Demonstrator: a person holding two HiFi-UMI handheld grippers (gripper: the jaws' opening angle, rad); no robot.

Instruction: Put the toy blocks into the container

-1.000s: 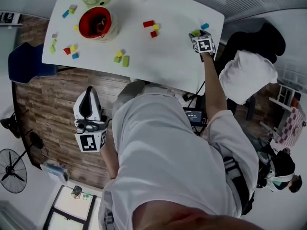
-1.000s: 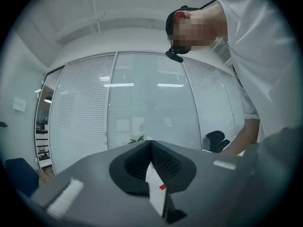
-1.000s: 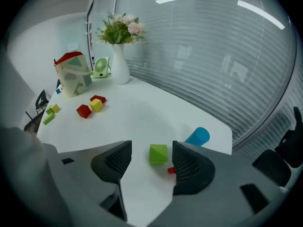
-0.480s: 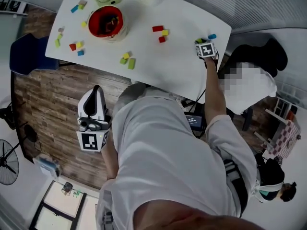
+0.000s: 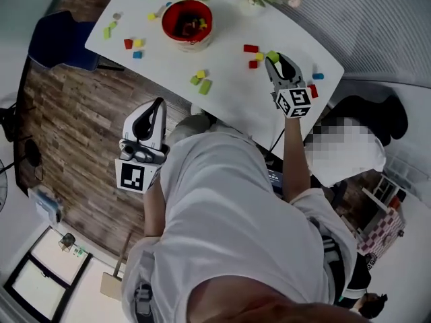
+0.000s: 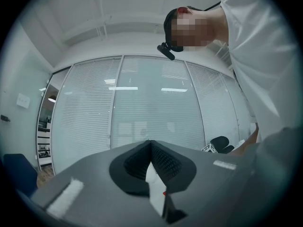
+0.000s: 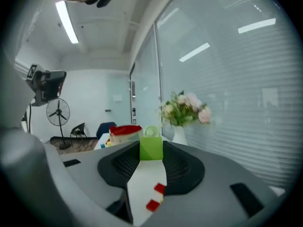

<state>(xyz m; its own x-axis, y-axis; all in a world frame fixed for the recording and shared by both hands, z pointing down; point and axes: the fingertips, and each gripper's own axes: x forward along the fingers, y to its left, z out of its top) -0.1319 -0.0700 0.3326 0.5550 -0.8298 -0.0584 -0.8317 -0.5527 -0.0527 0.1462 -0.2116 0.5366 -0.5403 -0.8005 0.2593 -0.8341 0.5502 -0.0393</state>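
Across the top of the head view, white table point(image 5: 229, 73), strewn with small coloured blocks point(image 5: 250, 48). Near its far edge, red container point(image 5: 188, 20), a few pieces visible inside. Off the table beside the body, over the wooden floor, left gripper point(image 5: 158, 106), pointing level, fingers pressed together on nothing. Out on a stretched arm above the table's right part, right gripper point(image 5: 276, 63), aimed toward the container and tipped slightly down. Fingers just now closing to a narrow gap, pinching a green block point(image 7: 151, 149) at the very tips by two opposite flat faces, well apart from the container. Probably light, rigid, smooth-sided, not fragile. Best gripped squarely on flat faces, never on corners, to avoid twisting out.
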